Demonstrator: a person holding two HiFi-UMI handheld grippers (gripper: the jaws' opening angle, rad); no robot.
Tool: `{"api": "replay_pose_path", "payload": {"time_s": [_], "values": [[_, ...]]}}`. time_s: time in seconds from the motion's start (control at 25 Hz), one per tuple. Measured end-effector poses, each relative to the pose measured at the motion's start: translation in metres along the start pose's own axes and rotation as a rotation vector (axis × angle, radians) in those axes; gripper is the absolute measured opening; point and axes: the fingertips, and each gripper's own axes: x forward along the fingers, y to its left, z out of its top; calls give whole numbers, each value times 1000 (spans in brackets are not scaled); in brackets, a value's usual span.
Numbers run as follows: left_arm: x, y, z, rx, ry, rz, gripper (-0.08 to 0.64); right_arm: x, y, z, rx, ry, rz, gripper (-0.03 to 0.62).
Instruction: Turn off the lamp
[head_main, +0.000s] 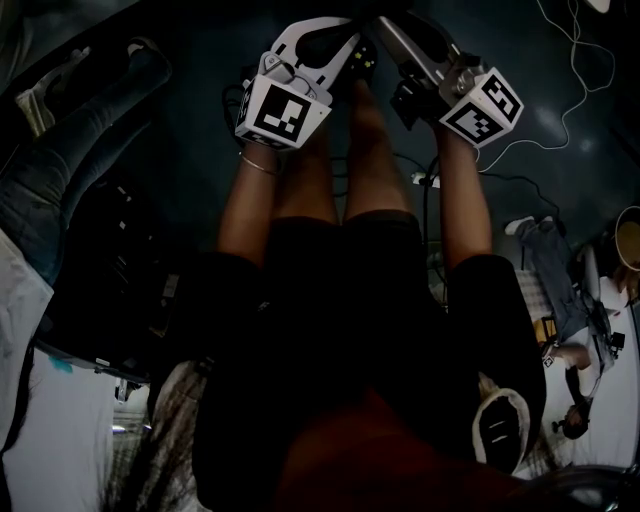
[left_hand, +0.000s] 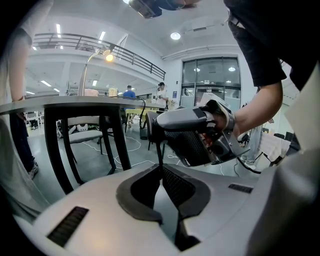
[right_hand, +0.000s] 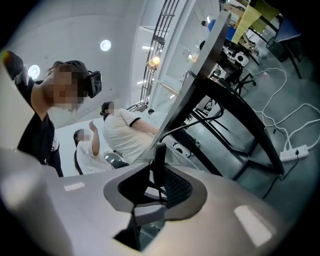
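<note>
Left fingers pinch cord; right fingers squeeze inline switch; lamp lit.

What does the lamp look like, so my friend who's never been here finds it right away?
In the left gripper view, find the table with black legs on the left. A thin curved stem rises above its top, and the lamp glows at the tip. It shines warm yellow, while the ceiling lights are white.

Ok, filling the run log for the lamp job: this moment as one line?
lamp: lit | left gripper: shut on cord | right gripper: shut on cord switch | switch-off: not done
</note>
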Motion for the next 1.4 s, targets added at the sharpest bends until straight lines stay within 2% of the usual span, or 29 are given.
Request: {"api": "replay_pose_path", "payload": {"time_s": [0.64,0.92,1.4], "values": [[1,-3,-5,15,25,-11,21,1,-3,-6,-12,35,-19,78],[1,-7,-10,26,43,-19,21,1,-5,-14,-83,108,-40,64],[2,-8,-15,16,44,-5,21,-2,-4,-18,-83,102,-53,66]]}}
